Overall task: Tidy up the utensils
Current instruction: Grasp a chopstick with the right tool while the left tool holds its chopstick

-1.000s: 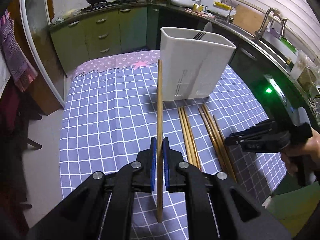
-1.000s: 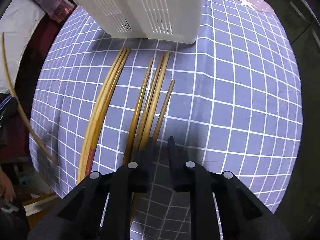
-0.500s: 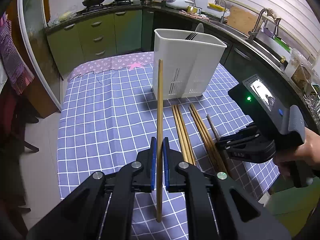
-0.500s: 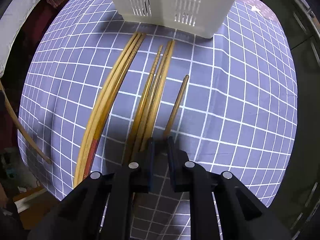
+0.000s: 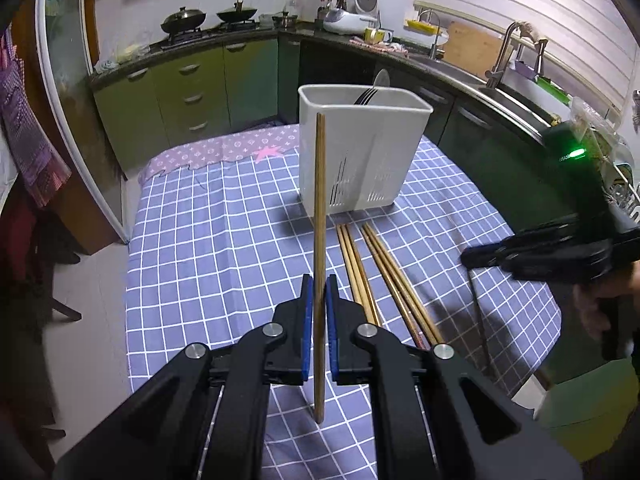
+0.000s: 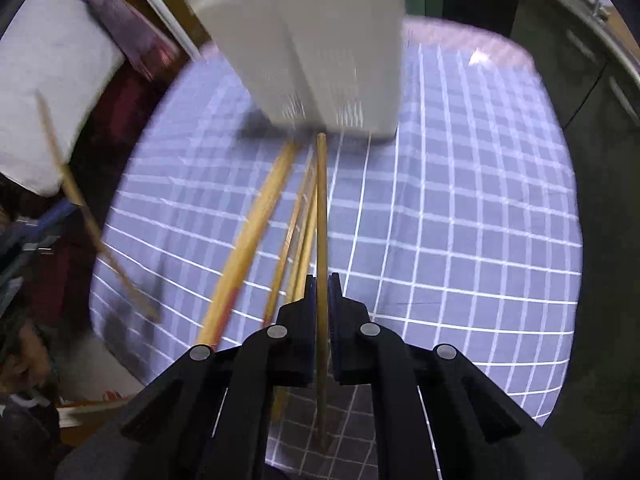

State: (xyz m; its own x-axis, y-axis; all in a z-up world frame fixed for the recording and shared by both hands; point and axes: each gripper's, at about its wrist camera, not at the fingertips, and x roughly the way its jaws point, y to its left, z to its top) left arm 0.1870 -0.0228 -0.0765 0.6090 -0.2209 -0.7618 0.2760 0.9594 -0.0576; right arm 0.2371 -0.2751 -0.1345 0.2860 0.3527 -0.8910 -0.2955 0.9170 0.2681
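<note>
My left gripper (image 5: 317, 292) is shut on a wooden chopstick (image 5: 319, 208) and holds it above the table, pointing toward the white utensil holder (image 5: 362, 160). My right gripper (image 6: 322, 292) is shut on another chopstick (image 6: 321, 216), lifted off the cloth and pointing at the holder (image 6: 320, 44). Several more chopsticks (image 5: 372, 264) lie on the blue checked tablecloth (image 5: 224, 240) in front of the holder; they also show in the right wrist view (image 6: 256, 236). Dark utensils and a spoon (image 5: 370, 94) stand in the holder. The right gripper shows at the right of the left wrist view (image 5: 472, 258).
The table's front edge (image 5: 532, 368) is close on the right. Green kitchen cabinets (image 5: 188, 88) and a counter with a sink (image 5: 492, 80) stand behind. A dark chair (image 5: 32, 256) is at the left.
My right gripper closed on the rightmost chopstick and lifted it off the cloth toward the holder. My left gripper kept its chopstick and pulled back a little.
</note>
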